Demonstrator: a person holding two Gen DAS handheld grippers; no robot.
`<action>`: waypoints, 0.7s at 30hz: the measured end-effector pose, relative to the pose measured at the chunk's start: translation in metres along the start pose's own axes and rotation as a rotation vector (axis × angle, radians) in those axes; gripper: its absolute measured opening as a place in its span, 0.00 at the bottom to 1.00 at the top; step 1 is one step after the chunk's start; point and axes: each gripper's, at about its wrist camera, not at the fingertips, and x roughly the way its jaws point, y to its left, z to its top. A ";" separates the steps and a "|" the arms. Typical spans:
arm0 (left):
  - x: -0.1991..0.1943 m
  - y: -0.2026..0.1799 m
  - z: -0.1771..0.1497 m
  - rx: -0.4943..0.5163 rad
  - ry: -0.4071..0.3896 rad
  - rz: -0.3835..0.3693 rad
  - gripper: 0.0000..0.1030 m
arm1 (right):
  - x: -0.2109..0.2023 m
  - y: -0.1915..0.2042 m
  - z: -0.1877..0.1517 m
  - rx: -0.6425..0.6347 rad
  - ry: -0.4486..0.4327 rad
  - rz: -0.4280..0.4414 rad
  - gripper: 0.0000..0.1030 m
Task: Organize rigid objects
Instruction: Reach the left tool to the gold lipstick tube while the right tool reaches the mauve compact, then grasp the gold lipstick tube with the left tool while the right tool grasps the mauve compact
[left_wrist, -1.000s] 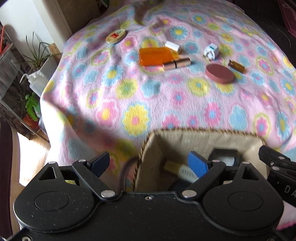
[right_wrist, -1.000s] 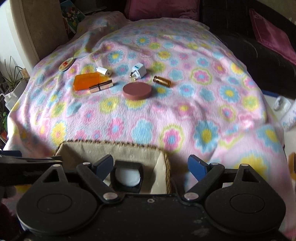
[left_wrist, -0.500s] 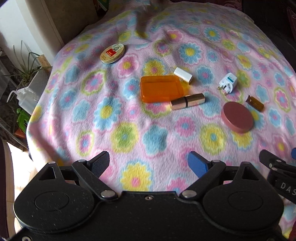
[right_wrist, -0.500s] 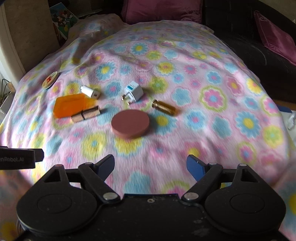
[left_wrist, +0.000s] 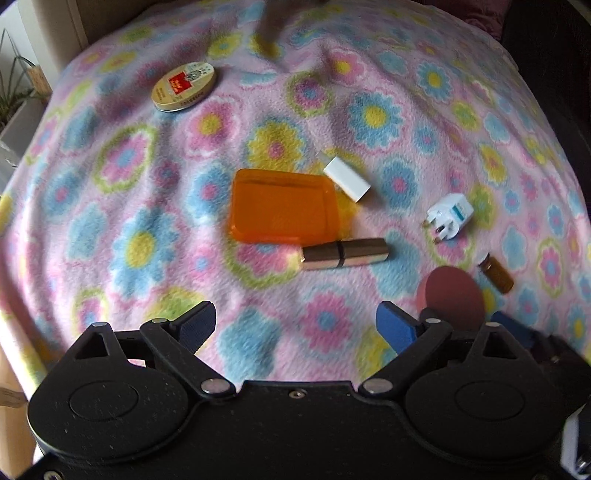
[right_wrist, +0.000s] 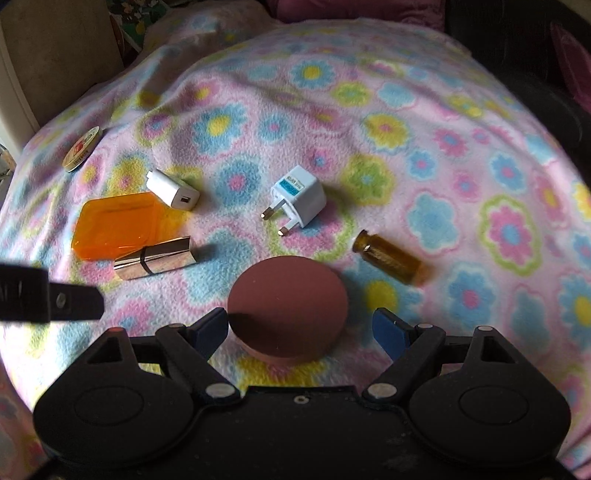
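Several rigid objects lie on a flowered blanket (left_wrist: 110, 206). My right gripper (right_wrist: 301, 332) is open, its blue pads on either side of a round maroon compact (right_wrist: 288, 310), not touching it. My left gripper (left_wrist: 295, 325) is open and empty, just short of a gold lipstick tube (left_wrist: 345, 254) and an orange plastic case (left_wrist: 282, 206). A white charger block (left_wrist: 347, 179), a white plug adapter (right_wrist: 295, 199), an amber vial (right_wrist: 391, 258) and a round tin (left_wrist: 185, 86) lie around them. The compact (left_wrist: 454, 297) also shows at right in the left wrist view.
The blanket (right_wrist: 443, 147) drops off at its left edge, where a plant (left_wrist: 11, 88) and a pale wall stand. Dark cushions (right_wrist: 517, 55) lie beyond the far right side. The left gripper's body (right_wrist: 44, 299) reaches in at left of the right wrist view.
Both grippers have moved forward, away from the fabric basket, which has left view. The right gripper has come down around the maroon compact; the left has closed in on the lipstick and orange case.
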 end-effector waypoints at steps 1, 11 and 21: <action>0.003 -0.002 0.003 -0.006 0.002 -0.011 0.88 | 0.003 -0.001 0.000 0.008 0.004 0.006 0.82; 0.040 -0.024 0.031 -0.059 0.039 -0.057 0.89 | 0.015 -0.003 -0.001 0.003 -0.003 0.024 0.84; 0.066 -0.018 0.040 -0.116 0.081 -0.042 0.89 | 0.016 -0.002 0.001 0.001 -0.020 0.016 0.84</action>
